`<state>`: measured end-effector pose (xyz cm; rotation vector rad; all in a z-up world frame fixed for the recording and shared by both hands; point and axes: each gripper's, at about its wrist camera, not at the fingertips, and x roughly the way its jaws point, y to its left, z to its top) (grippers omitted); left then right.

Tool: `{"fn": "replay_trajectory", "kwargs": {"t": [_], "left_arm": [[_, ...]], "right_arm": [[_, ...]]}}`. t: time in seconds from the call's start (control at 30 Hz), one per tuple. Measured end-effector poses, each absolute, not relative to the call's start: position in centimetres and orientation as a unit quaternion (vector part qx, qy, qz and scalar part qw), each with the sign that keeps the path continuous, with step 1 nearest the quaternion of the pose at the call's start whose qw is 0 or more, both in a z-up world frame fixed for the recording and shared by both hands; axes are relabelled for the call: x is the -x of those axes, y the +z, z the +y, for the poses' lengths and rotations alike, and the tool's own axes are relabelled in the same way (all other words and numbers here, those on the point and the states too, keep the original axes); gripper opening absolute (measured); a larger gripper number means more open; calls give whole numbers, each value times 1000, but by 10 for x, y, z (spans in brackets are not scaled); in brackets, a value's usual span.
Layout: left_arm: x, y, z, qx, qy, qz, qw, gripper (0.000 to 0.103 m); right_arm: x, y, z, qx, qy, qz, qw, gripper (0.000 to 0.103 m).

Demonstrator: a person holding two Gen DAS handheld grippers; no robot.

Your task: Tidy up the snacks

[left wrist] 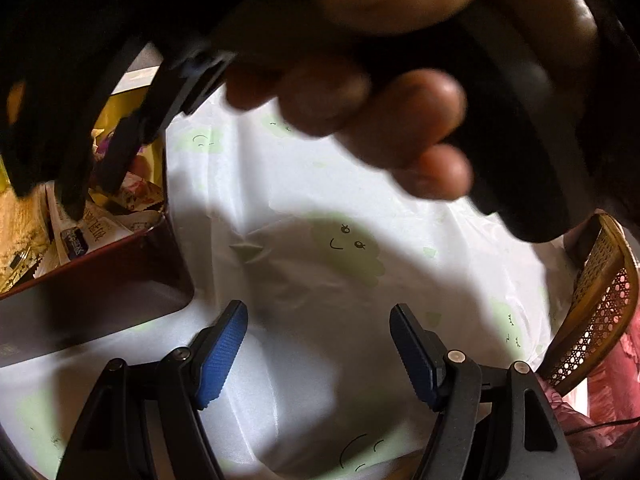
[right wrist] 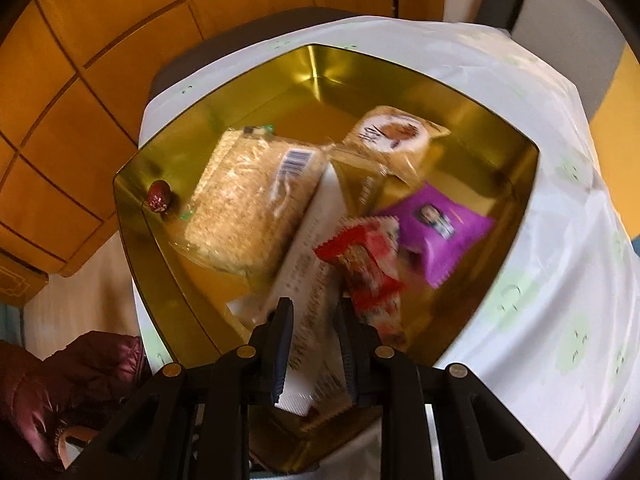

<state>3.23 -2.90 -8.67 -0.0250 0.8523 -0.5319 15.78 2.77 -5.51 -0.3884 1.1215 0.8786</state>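
The right tool [right wrist: 314, 320] is clamped on a long white snack packet [right wrist: 308, 268] over the gold tin [right wrist: 132, 216] on the counter [right wrist: 560, 280]. Inside lie an oat bar [right wrist: 244, 208], a purple packet [right wrist: 436, 228], a red wrapper [right wrist: 372, 268] and a jujube [right wrist: 159, 197]. The left tool [left wrist: 318, 344] hangs apart and empty over the white cloth, right of the tin.

R gripper [right wrist: 312, 344] fingers clamped on white snack pack [right wrist: 308, 264], over gold tin [right wrist: 160, 276], red wrapper [right wrist: 372, 272] beside, purple pack [right wrist: 436, 232] w/in tin
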Motion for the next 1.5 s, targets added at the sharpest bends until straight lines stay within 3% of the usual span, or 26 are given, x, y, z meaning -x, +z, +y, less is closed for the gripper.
{"fn": "replay_trajectory", "kwargs": {"t": [0.3,0.57,1.13,1.27,1.3,1.5], "left_arm": [[-31,-86,-33,5,-248,408,879,74],[-28,-78,-36,-7,-223,406,886,74],[-5,-14,-4,-13,-110,354,929,76],[-3,5,22,-5,-36,322,946,85],[-3,10,30,-5,-11,311,950,89],[-11,16,70,18,76,298,952,95]], "right_arm": [[-140,-20,-21,124,386,470,784,22],[-128,-24,-76,77,323,458,825,22],[-102,-11,-141,-17,200,399,895,22],[-97,-14,-138,-33,179,396,900,23],[-96,-14,-136,-36,174,396,901,29],[-84,-14,-109,-25,153,384,910,33]]}}
